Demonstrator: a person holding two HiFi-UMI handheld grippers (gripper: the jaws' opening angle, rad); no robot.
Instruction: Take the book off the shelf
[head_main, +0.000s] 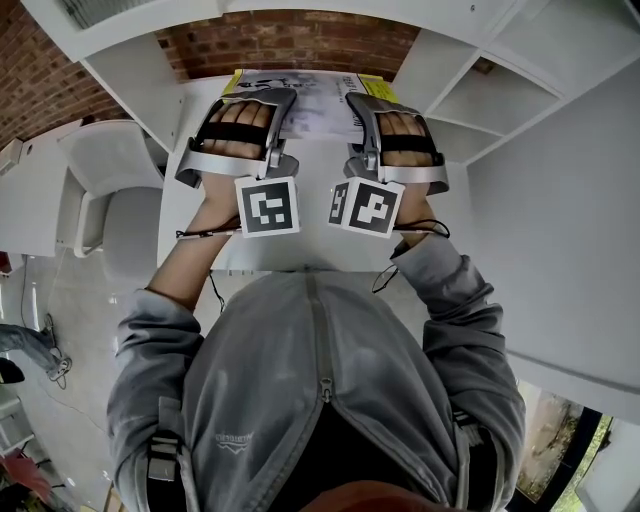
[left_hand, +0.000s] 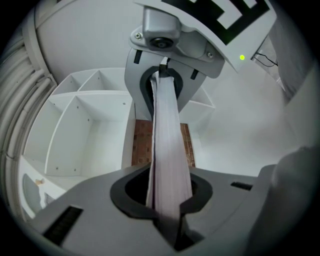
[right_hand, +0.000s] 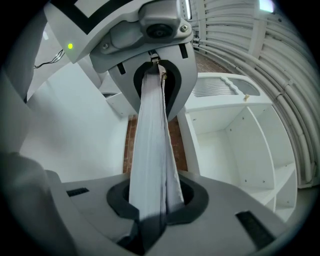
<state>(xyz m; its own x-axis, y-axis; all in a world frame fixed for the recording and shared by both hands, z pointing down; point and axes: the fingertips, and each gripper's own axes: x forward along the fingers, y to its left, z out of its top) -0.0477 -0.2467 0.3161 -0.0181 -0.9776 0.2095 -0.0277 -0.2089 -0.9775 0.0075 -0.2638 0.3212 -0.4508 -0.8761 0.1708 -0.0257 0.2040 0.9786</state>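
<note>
Far left stands a white moulded chair (head_main: 108, 165), well clear of the action. Next comes the left gripper (head_main: 243, 104), and its own view shows the grey jaws (left_hand: 167, 212) clamped tight on the page edge of a thin pale-covered book with yellow corners (head_main: 318, 104). The book hangs level between the two tools, out in front of the white shelf unit (head_main: 495, 95), with red brick wall (head_main: 290, 42) showing beyond it. Over to the right gripper (head_main: 392, 108): its jaws (right_hand: 150, 212) are pinched shut on the book's opposite edge (right_hand: 150, 140), and the open white compartments sit just to its right.
</note>
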